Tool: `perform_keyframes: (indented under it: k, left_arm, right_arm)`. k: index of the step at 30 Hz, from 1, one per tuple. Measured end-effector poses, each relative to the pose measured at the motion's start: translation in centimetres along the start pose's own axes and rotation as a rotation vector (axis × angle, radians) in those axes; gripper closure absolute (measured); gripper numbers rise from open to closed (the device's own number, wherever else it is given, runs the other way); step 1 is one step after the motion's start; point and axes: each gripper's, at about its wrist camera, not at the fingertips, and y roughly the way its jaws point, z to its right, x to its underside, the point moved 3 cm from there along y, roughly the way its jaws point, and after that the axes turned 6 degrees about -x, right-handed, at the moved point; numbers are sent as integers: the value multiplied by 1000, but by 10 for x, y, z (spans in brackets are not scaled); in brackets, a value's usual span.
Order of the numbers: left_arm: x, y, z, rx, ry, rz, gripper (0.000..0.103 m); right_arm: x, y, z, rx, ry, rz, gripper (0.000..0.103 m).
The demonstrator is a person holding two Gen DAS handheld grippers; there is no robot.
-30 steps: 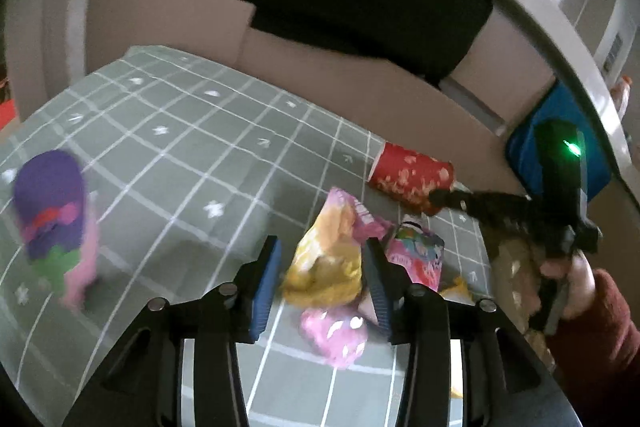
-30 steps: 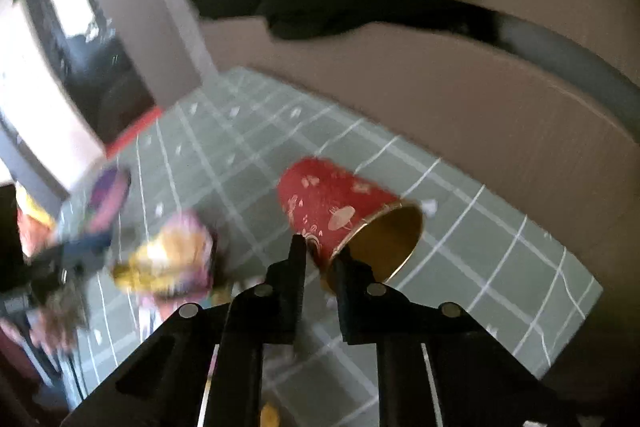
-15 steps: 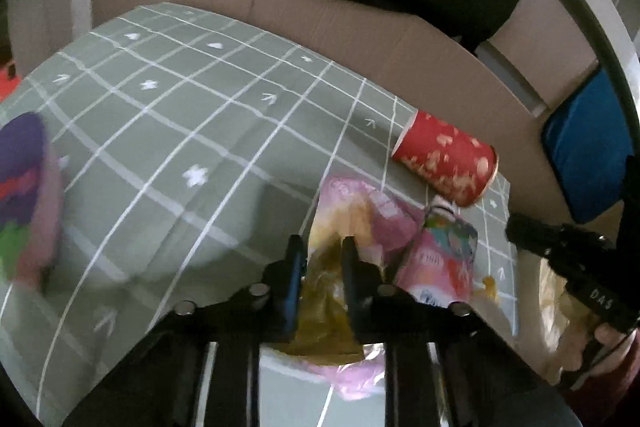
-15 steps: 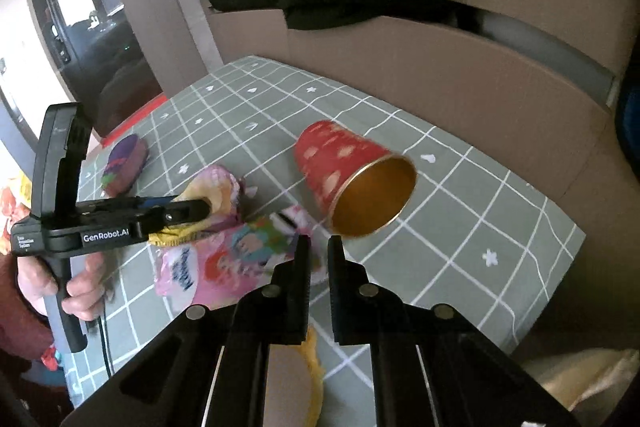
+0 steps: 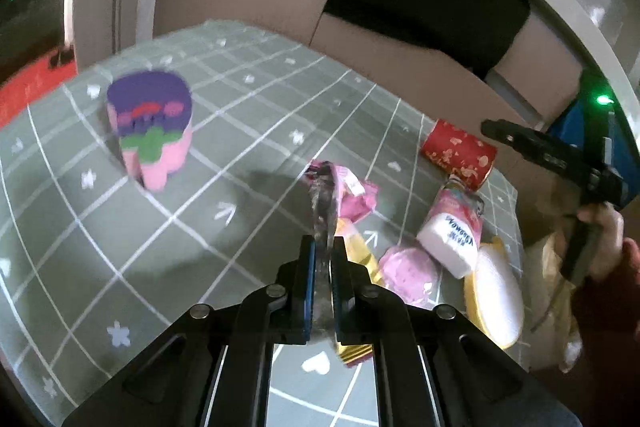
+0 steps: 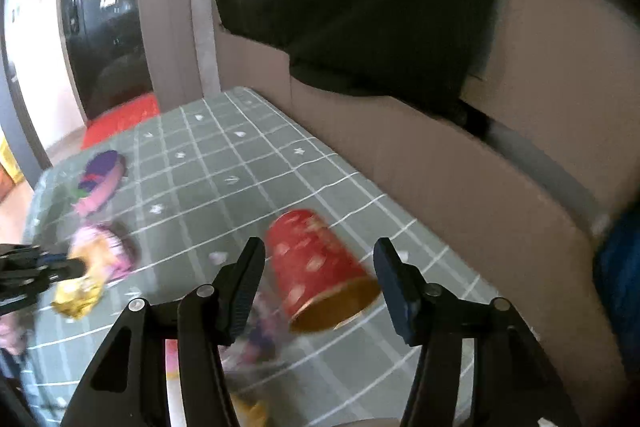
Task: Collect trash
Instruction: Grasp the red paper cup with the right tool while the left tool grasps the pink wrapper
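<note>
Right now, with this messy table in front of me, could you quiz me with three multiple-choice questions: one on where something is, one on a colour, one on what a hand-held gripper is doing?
1. Where is the red cup?
A. Lying on the cloth between the right hand-held gripper's fingers
B. Standing upright at the table's far corner
C. Inside the cardboard box

2. What colour is the tablecloth?
A. Plain white
B. Green with white grid lines
C. Blue stripes

3. What is the left hand-held gripper doing?
A. Wide open over bare cloth
B. Shut on a wrapper
C. Holding the cup

Answers: 1 A, the cup lies on its side between the open right hand-held gripper fingers; 2 B, white lines cross green cloth; 3 B, its fingers pinch the crumpled wrapper.
</note>
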Motion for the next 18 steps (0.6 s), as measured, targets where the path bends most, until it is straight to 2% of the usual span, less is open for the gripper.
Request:
perform_keyframes:
  k: [2, 5, 10, 12, 16, 18]
  left_arm:
    - [1, 0, -5, 11, -17, -5, 95]
    - [4, 0, -5, 21, -9, 1, 95]
    - [4, 5, -2, 47, -18, -16, 94]
    - [2, 9, -2, 57, -38, -25, 93]
    - [0, 19, 5, 72, -48, -56, 77]
    - [0, 22, 8, 75, -59, -62, 74]
  right_arm:
    - [-5, 16, 10, -23, 23, -27, 49]
    - [0, 40, 29, -114, 134, -107, 47]
    - [20, 44, 25, -165, 181, -120, 40]
    - [23, 44, 19, -151, 177, -116, 40]
    - [24, 42, 12, -120, 155, -134, 39]
    - [24, 42, 7, -98, 126, -151, 38]
